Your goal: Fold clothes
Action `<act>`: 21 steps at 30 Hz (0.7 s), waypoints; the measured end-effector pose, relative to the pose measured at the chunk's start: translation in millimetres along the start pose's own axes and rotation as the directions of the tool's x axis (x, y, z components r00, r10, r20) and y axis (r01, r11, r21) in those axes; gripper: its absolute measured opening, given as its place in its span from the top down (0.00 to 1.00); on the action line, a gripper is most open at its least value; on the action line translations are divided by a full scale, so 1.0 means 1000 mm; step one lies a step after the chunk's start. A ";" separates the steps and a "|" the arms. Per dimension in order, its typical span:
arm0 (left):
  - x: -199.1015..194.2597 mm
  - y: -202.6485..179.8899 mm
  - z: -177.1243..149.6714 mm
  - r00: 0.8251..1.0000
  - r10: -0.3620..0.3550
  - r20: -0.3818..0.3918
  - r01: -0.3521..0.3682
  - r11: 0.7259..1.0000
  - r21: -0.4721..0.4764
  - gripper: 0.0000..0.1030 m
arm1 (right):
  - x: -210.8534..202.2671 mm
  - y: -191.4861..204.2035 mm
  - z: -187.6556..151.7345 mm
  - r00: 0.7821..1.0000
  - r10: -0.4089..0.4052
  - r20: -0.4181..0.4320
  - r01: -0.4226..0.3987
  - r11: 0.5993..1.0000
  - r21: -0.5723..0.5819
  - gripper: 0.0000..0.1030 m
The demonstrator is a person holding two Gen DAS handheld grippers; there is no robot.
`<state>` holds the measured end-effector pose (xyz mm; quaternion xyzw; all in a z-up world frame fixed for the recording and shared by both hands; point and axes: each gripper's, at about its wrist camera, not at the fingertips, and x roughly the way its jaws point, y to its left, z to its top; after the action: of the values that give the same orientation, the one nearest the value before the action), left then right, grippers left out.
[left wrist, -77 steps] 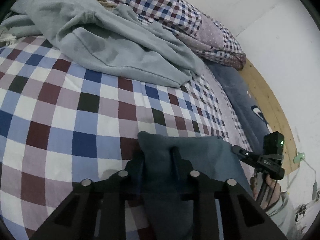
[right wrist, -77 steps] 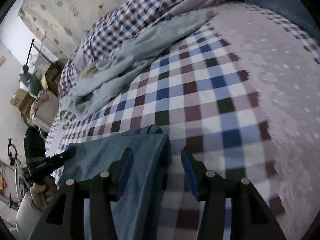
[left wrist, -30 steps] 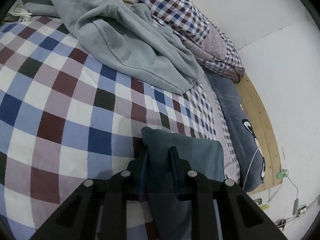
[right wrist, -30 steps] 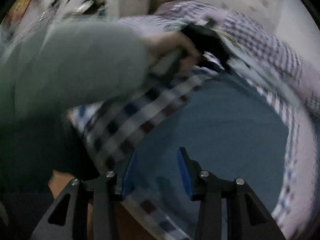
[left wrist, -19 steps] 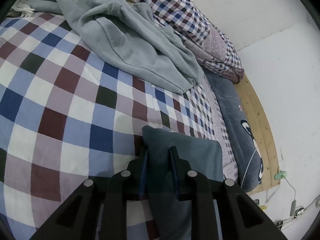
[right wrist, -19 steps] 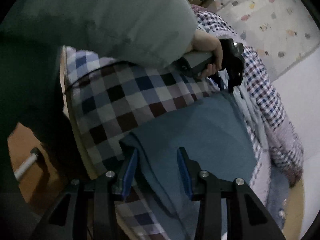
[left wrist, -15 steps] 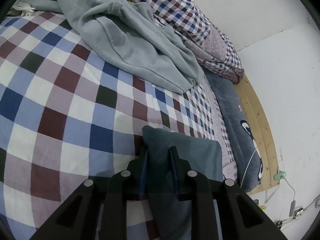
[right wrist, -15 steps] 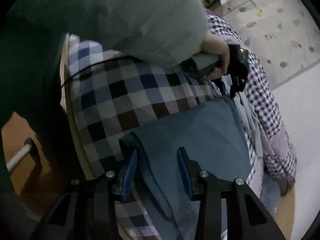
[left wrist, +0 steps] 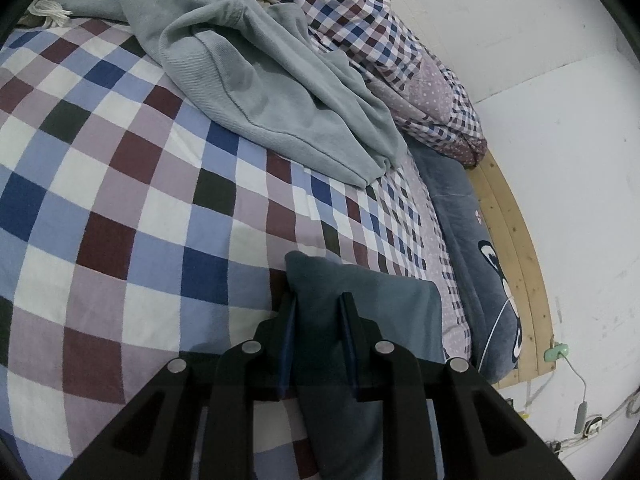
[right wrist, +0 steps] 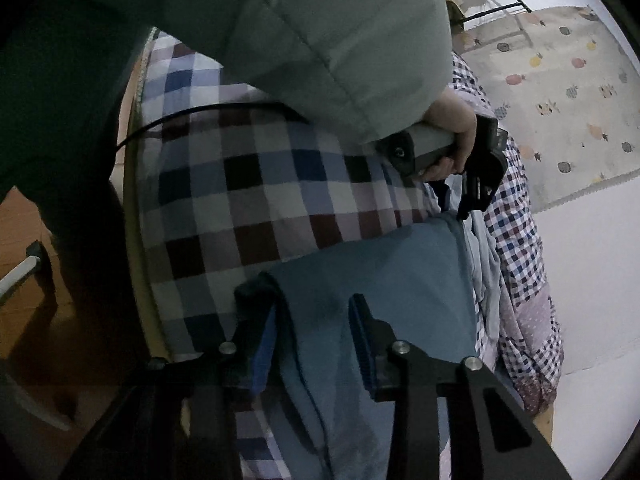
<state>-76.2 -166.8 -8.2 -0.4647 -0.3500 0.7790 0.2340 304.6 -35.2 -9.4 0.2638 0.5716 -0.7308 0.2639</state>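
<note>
Your blue garment (left wrist: 360, 292) lies partly folded on the checked bedspread (left wrist: 120, 208), near the side of the bed. You have it at two corners. The left tongs (left wrist: 318, 312) are closed narrowly on the far corner, with cloth bunched between the pads. The right tongs (right wrist: 316, 320) stand wider at the near corner by the bed edge; cloth runs between the pads, but you cannot tell from here whether they truly pinch it.

To do this step well, make sure of that right-hand grip first. Then lift both corners together, keeping the edge between them taut, so the layers underneath do not slide apart. Carry the edge over evenly and lay it square on the opposite side. Release only once the cloth lies flat.

In the right view your left hand (right wrist: 452, 136) sits at the garment's far corner. Beyond it the grey sweatshirt (left wrist: 260, 92) lies crumpled and apart, against the checked quilt (left wrist: 380, 40).
</note>
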 end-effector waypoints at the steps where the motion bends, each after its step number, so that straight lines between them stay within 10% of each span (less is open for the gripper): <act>1: 0.000 0.001 0.000 1.000 -0.001 0.000 0.001 1.000 -0.001 0.79 | -0.001 -0.001 0.000 1.000 -0.004 0.007 0.003 1.000 0.009 0.83; 21: -0.003 0.001 0.004 0.998 0.004 0.062 -0.003 1.000 -0.016 0.93 | -0.045 -0.009 -0.011 0.996 0.019 0.090 -0.022 0.999 0.040 0.97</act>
<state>-78.4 -170.8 -6.4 -0.4425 -0.3625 0.7907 0.2179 331.1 -18.9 25.5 0.2421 0.5415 -0.7506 0.2912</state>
